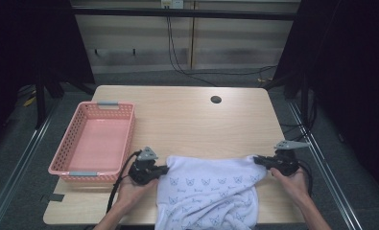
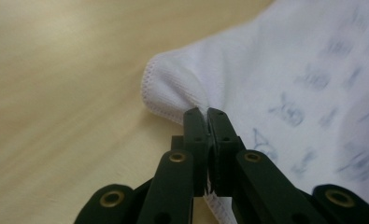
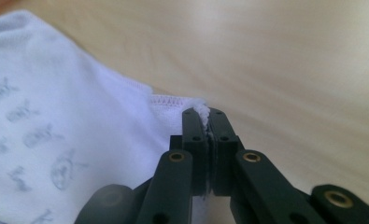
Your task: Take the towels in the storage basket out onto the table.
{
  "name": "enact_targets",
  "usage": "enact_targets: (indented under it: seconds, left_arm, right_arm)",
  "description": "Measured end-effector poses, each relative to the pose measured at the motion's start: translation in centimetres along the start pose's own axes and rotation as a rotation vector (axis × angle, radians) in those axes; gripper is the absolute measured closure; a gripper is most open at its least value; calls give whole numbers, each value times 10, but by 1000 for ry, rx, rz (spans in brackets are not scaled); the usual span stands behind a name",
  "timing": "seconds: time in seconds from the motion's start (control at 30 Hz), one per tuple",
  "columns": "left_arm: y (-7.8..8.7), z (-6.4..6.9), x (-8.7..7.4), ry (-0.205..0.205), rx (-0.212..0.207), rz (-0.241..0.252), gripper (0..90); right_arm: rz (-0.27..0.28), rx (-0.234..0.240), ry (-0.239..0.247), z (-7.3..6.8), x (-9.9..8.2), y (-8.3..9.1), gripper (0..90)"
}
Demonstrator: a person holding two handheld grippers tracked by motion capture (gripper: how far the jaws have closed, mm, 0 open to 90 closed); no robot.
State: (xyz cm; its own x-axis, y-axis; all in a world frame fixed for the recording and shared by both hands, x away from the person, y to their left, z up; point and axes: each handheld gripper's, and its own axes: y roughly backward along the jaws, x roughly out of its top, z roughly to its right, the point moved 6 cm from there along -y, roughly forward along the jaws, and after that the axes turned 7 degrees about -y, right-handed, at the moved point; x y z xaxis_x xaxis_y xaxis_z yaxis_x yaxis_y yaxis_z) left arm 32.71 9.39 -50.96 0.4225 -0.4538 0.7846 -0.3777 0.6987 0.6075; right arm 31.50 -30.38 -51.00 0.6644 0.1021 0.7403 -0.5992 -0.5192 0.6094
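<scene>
Wooden counter (image 1: 187, 120), pale, with a dark round hole (image 1: 216, 99) near the far edge.

White cloth (image 1: 208, 194) with small blue printed figures, spread on the near middle of the counter, its lower part bunched and hanging over the near edge. Stretched between two corners, left corner and right corner each pinched.

Pink basket (image 1: 93, 143), perforated walls, on the left part of the counter, just beside the left hand and apart from the cloth.

Left tongs (image 1: 164, 168), held in a hand coming in from the near edge, at the cloth's left corner. In the left gripper view, left tongs (image 2: 206, 112) closed tight on a stitched hem of cloth (image 2: 285, 84), fabric puckered at the tips, bare counter (image 2: 56, 93) beside it.

Right tongs (image 1: 257, 160), at the cloth's right corner. In the right gripper view, right tongs (image 3: 203, 112) likewise clamped together on the hemmed edge of cloth (image 3: 70, 121), a sliver of white between the tips.
</scene>
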Motion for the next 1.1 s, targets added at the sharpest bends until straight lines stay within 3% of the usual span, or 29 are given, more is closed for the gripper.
enact_targets:
  seconds: [0.1,0.3,0.5,0.73,0.77,0.87,0.9,0.93,1.03,1.1]
  left_arm:
    - [18,-9,25,5,30,83,880]
    - [52,-30,78,-27,109,189,879]
    - [65,-58,116,-26,163,234,879]
    - [52,-93,144,-7,199,243,878]
    - [48,-100,146,14,200,251,877]
    - [32,-116,147,19,243,211,861]
    - [26,-120,144,57,252,200,810]
    - [21,-123,142,86,259,190,694]
    - [15,-126,137,82,241,165,641]
    - [16,-122,136,83,231,171,611]
  right_arm:
    - [103,18,-13,-2,25,15,879]
    - [247,36,16,-12,86,32,879]
    - [338,18,18,-8,140,37,878]
    - [351,-33,28,3,192,21,877]
    - [348,-48,30,6,199,18,877]
    - [308,-85,30,15,212,1,861]
    - [272,-99,26,19,213,-7,808]
    - [252,-138,20,23,212,-14,721]
    - [232,-147,-15,29,200,-29,599]
    - [227,-113,-31,31,189,-34,598]
